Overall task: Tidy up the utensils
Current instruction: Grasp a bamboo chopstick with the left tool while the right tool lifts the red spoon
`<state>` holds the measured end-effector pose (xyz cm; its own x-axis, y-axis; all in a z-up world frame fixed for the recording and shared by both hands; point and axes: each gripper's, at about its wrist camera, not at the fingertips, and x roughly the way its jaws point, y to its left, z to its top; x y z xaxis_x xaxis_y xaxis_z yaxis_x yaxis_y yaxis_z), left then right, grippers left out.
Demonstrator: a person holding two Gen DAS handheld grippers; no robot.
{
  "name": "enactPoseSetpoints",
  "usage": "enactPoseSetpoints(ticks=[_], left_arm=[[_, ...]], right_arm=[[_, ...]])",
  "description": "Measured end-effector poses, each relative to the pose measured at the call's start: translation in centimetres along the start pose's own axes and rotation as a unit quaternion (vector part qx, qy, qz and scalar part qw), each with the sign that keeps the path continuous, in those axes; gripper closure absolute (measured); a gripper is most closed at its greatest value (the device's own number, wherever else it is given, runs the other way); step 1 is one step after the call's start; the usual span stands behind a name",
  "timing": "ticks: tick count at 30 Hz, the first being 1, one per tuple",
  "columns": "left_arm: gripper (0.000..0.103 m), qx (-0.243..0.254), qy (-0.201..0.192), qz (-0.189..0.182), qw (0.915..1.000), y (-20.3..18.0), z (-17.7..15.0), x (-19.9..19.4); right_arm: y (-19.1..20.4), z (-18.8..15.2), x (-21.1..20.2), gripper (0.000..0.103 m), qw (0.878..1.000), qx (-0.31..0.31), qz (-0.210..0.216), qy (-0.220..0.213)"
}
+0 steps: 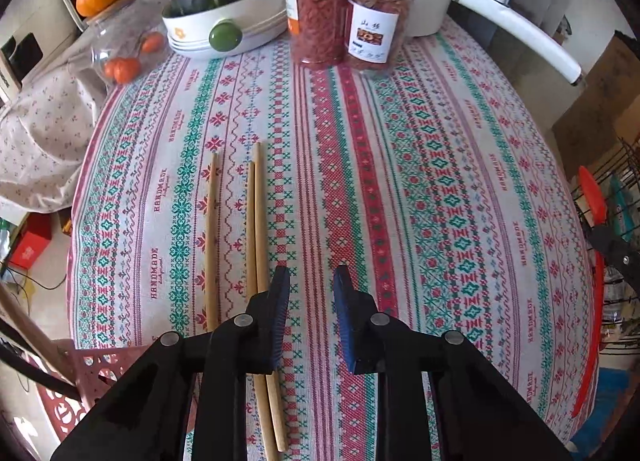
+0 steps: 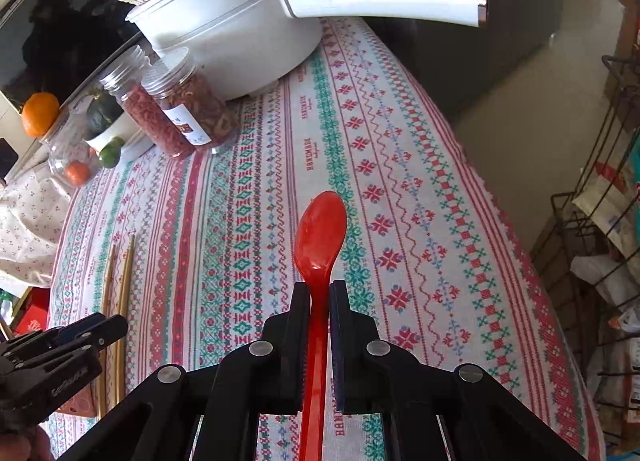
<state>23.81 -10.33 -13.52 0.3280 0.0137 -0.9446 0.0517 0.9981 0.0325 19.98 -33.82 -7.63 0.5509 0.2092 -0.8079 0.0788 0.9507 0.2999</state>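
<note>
Two grippers, two states. Our right gripper (image 2: 319, 293) has its jaws clamped on the neck of a glossy red plastic spoon (image 2: 321, 233), bowl pointing forward and held clear above the cloth, handle running back between the fingers. Our left gripper (image 1: 310, 281) has its jaws apart and holds nothing; it hangs over the cloth just to the right of three pale wooden chopsticks (image 1: 256, 229), its left finger overlapping the nearest pair in the left wrist view. Whether it touches them we cannot tell.

Progress, as we judge it: early to middle. The spoon is picked up but not yet put anywhere. The chopsticks lie loose on the table, two side by side and one a little apart, roughly parallel, none gathered into a holder. A pink perforated plastic basket (image 1: 100, 365) shows at the table's near left edge; it may be the destination, but we cannot confirm that.

Surface: a table under a woven cloth striped in red, green and white (image 1: 400, 181). Along the far edge stand two clear plastic jars of dried red goods (image 1: 344, 21), a white saucepan with a long white handle (image 2: 240, 29), and a white bowl holding a dark green squash (image 1: 216, 9). To the right of the table stands a black wire rack (image 2: 592, 221) on a pale floor.
</note>
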Motion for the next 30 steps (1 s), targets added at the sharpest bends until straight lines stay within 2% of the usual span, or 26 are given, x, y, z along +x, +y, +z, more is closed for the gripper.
enactPoseSetpoints(ticks=[3, 9, 13, 20, 26, 30], left_arm=[[0.088, -0.006, 0.009, 0.025, 0.9996, 0.7, 0.5, 1.4], [0.088, -0.014, 0.008, 0.056, 0.9983, 1.3, 1.0, 2.8], [0.088, -0.022, -0.001, 0.067, 0.9975, 1.6, 1.2, 2.9], [0.096, -0.024, -0.005, 0.096, 0.9951, 2.5, 1.8, 2.8], [0.098, -0.023, 0.013, 0.081, 0.9964, 2.5, 1.8, 3.5], [0.098, -0.015, 0.021, 0.086, 0.9960, 2.2, 1.7, 3.8]], right_arm=[[0.1, 0.1, 0.2, 0.097, 1.000, -0.002, 0.008, 0.001], [-0.4, 0.2, 0.3, 0.097, 1.000, -0.004, 0.009, 0.000], [-0.9, 0.2, 0.5, 0.097, 1.000, 0.001, 0.006, 0.003], [-1.0, 0.3, 1.0, 0.097, 1.000, 0.003, 0.002, 0.006], [-0.7, 0.4, 1.2, 0.097, 1.000, -0.001, 0.004, 0.006], [-0.6, 0.4, 1.2, 0.097, 1.000, -0.002, 0.004, 0.005]])
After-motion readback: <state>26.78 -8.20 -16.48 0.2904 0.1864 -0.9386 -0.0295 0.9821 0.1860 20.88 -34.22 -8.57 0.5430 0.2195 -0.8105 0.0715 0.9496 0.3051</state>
